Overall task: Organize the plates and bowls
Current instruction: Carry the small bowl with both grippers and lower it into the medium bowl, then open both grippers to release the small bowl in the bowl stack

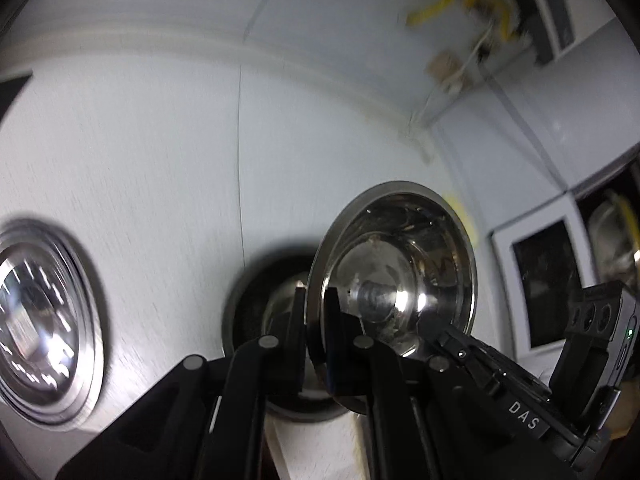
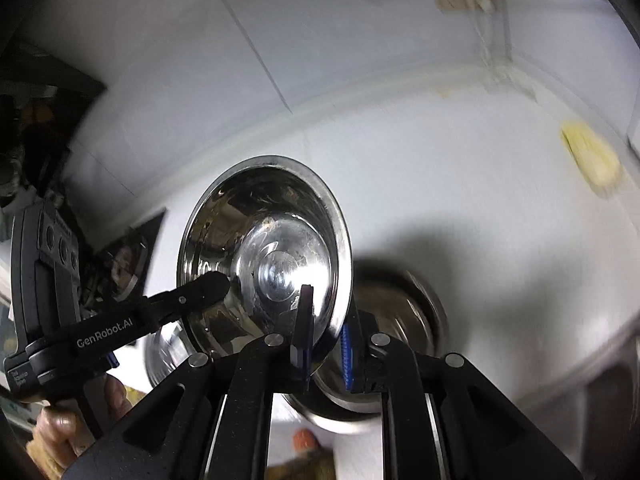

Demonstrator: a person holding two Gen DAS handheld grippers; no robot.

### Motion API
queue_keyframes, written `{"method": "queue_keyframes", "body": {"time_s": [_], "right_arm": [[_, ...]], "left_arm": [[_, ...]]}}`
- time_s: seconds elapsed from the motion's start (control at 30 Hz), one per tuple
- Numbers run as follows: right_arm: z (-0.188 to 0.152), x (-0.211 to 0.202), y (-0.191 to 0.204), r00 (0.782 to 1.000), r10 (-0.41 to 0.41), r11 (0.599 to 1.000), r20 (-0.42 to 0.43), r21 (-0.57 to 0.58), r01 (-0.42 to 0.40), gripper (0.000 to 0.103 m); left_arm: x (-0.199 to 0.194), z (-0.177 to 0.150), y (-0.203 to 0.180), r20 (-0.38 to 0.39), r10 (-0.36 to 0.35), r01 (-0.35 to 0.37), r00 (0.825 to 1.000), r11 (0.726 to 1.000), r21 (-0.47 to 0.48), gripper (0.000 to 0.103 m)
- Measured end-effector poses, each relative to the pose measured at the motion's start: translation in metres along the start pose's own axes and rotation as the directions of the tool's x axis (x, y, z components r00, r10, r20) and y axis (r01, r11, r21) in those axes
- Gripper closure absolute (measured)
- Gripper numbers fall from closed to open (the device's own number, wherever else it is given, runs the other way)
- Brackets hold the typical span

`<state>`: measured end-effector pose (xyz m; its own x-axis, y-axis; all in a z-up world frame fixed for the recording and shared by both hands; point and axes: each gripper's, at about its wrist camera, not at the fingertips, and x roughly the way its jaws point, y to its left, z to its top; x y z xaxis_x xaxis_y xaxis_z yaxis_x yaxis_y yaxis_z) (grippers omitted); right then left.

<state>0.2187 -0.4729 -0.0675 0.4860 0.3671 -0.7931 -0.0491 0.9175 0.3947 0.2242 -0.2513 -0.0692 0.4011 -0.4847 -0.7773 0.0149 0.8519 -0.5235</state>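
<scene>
Steel bowl pinched at opposite rim edges, held just ahead of both sets of jaws.

The left gripper (image 1: 316,312) and the right gripper (image 2: 326,320) each clench the steel bowl (image 1: 400,264) by its rim, mouth facing them; a second bowl (image 1: 276,320) lies directly beyond and below on the white counter (image 1: 160,160), another bowl (image 1: 36,320) farther left.

Two close, downward, perhaps blurred wrist views, shared steel bowl (image 1: 396,264).

shiny silver steel bowl (image 2: 264,248), black claw (image 2: 326,344) with blue pads, white countertop (image 2: 440,200).
</scene>
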Motion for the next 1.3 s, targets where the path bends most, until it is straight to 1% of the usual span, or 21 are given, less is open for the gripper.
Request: {"method": "queue_keyframes", "body": {"time_s": [0.07, 0.17, 0.23, 0.27, 0.33, 0.4, 0.47, 0.5, 0.8, 0.93, 1.1, 1.17, 1.27, 1.3], "right_arm": [[-0.014, 0.014, -0.019, 0.999, -0.012, 0.999, -0.046, 0.044, 0.014, 0.092], [-0.025, 0.035, -0.041, 0.994, -0.020, 0.996, -0.112, 0.083, 0.030, 0.092], [-0.032, 0.046, -0.046, 0.990, -0.028, 0.995, -0.140, 0.092, 0.041, 0.092], [-0.038, 0.046, -0.042, 0.989, -0.028, 0.995, -0.147, 0.093, 0.042, 0.092], [-0.038, 0.056, -0.049, 0.986, -0.023, 0.994, -0.166, 0.105, 0.041, 0.092], [-0.034, 0.065, -0.052, 0.984, -0.028, 0.994, -0.175, 0.099, 0.046, 0.092], [-0.044, 0.065, -0.042, 0.983, -0.029, 0.994, -0.181, 0.094, 0.046, 0.092], [-0.043, 0.068, -0.040, 0.983, -0.031, 0.995, -0.182, 0.092, 0.049, 0.092], [-0.046, 0.072, -0.043, 0.982, -0.029, 0.995, -0.186, 0.093, 0.047, 0.091], [-0.046, 0.074, -0.041, 0.982, -0.044, 0.995, -0.186, 0.080, 0.059, 0.089], [-0.046, 0.071, -0.042, 0.983, -0.079, 0.995, -0.166, 0.052, 0.089, 0.089], [-0.045, 0.069, -0.042, 0.984, -0.088, 0.994, -0.153, 0.043, 0.095, 0.088], [-0.043, 0.062, -0.042, 0.987, -0.105, 0.994, -0.126, 0.025, 0.109, 0.081], [-0.043, 0.061, -0.041, 0.987, -0.107, 0.994, -0.118, 0.023, 0.111, 0.078]], "left_arm": [[0.025, -0.013, 0.005, -0.058, 0.013, -0.013, 0.998, 1.000, -0.010, 0.096], [0.051, -0.022, 0.014, -0.119, 0.036, -0.040, 0.992, 0.999, -0.035, 0.096], [0.062, -0.026, 0.019, -0.141, 0.048, -0.054, 0.989, 0.998, -0.042, 0.096], [0.066, -0.028, 0.021, -0.145, 0.055, -0.061, 0.988, 0.997, -0.040, 0.096], [0.072, -0.028, 0.021, -0.150, 0.071, -0.077, 0.986, 0.997, -0.032, 0.096], [0.079, -0.027, 0.019, -0.148, 0.084, -0.089, 0.985, 0.996, -0.025, 0.096], [0.083, -0.025, 0.021, -0.149, 0.089, -0.095, 0.985, 0.995, -0.030, 0.096], [0.087, -0.020, 0.018, -0.147, 0.093, -0.098, 0.985, 0.995, -0.026, 0.096], [0.086, -0.022, 0.014, -0.137, 0.110, -0.109, 0.984, 0.994, 0.014, 0.094], [0.085, -0.023, 0.012, -0.134, 0.111, -0.108, 0.985, 0.994, 0.030, 0.092], [0.081, -0.024, 0.007, -0.090, 0.152, -0.145, 0.984, 0.986, 0.083, 0.092], [0.078, -0.023, 0.008, -0.080, 0.146, -0.139, 0.986, 0.987, 0.087, 0.092], [0.073, -0.023, 0.007, -0.070, 0.132, -0.125, 0.989, 0.988, 0.094, 0.091], [0.070, -0.023, 0.006, -0.059, 0.131, -0.124, 0.990, 0.987, 0.104, 0.089]]}}
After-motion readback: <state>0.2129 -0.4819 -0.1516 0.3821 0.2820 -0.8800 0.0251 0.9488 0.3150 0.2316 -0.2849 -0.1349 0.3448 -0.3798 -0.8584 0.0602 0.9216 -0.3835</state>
